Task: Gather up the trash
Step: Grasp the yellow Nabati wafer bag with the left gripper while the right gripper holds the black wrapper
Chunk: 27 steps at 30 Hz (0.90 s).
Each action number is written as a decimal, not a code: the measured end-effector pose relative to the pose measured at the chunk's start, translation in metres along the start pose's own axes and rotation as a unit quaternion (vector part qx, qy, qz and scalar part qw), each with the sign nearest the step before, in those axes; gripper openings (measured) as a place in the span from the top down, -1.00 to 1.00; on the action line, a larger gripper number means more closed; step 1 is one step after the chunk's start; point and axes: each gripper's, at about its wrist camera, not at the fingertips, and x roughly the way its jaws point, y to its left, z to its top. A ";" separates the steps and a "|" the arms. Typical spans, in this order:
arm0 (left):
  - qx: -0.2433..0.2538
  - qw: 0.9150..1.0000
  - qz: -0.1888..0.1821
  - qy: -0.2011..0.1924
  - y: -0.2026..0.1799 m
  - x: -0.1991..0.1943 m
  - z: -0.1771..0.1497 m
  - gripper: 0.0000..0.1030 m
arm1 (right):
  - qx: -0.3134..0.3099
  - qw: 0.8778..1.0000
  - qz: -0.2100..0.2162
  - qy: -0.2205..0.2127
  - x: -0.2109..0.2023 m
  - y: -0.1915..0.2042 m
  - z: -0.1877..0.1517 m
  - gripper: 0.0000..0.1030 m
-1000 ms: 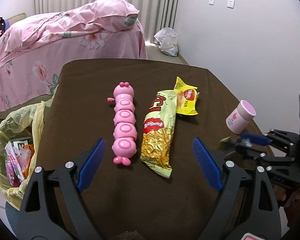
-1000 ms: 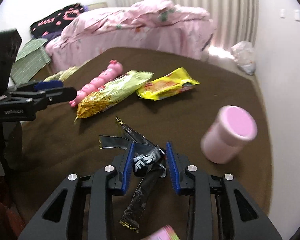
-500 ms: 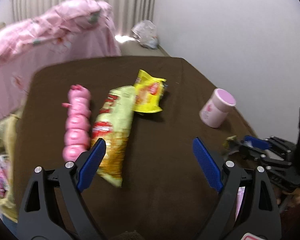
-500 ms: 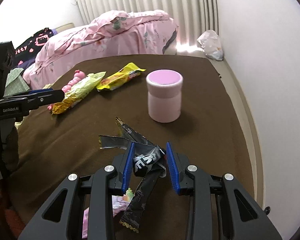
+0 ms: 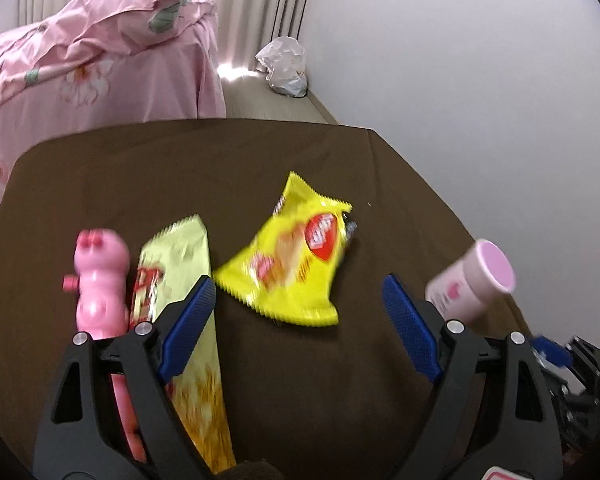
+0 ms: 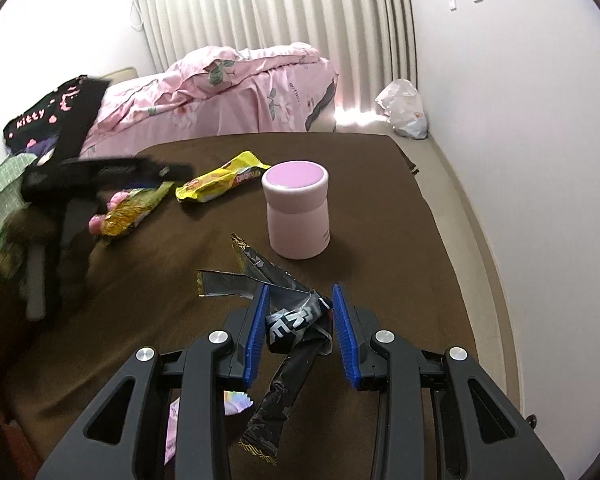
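The task looks to be in its early or middle part, judging from how much litter lies on the brown table (image 6: 380, 216). The right gripper (image 6: 298, 330) has its blue pads pressed against a crumpled black wrapper (image 6: 292, 320), which juts forward between the jaws and trails back beneath them, so one piece of trash is in hand but not yet dropped anywhere; no bin shows in either view, and I cannot tell where it would go. The left gripper (image 5: 298, 316) is spread wide and holds nothing, hanging above the table with the yellow snack bag (image 5: 296, 256) lying flat just ahead of its fingertips and partly between them in the left wrist view. That bag seems the likely next pick, though this is only a guess from the pose. To its left lies the long pale-green chip bag (image 5: 180, 280), partly hidden under the left finger, and touching or just beside that a pink caterpillar toy (image 5: 100, 280), which is probably not trash. A pink lidded cup (image 6: 296, 212) stands upright near the table's right side, apart from the wrappers; whether it counts as trash cannot be judged. So at least two wrappers remain on the table, plus the one held.
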 end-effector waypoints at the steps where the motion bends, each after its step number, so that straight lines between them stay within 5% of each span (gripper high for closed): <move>1: 0.003 1.000 0.000 0.002 0.002 0.003 0.004 -0.57 | 0.000 1.000 0.000 -0.001 -0.001 0.000 -0.001 0.39; 10: 0.077 0.993 0.036 0.076 -0.014 0.034 0.010 -0.29 | 0.014 1.000 0.013 0.002 0.002 0.000 -0.002 0.39; 12: 0.087 0.992 0.053 0.071 -0.017 0.034 0.005 -0.14 | 0.016 1.000 0.014 0.002 0.002 0.000 -0.003 0.39; 18: 0.042 0.998 0.029 0.046 -0.005 0.016 -0.004 0.43 | 0.021 1.000 0.015 0.004 0.002 -0.002 -0.005 0.39; 27: 0.038 0.999 0.031 0.018 -0.017 -0.038 -0.023 0.44 | 0.018 1.000 0.021 -0.008 -0.006 0.006 0.005 0.39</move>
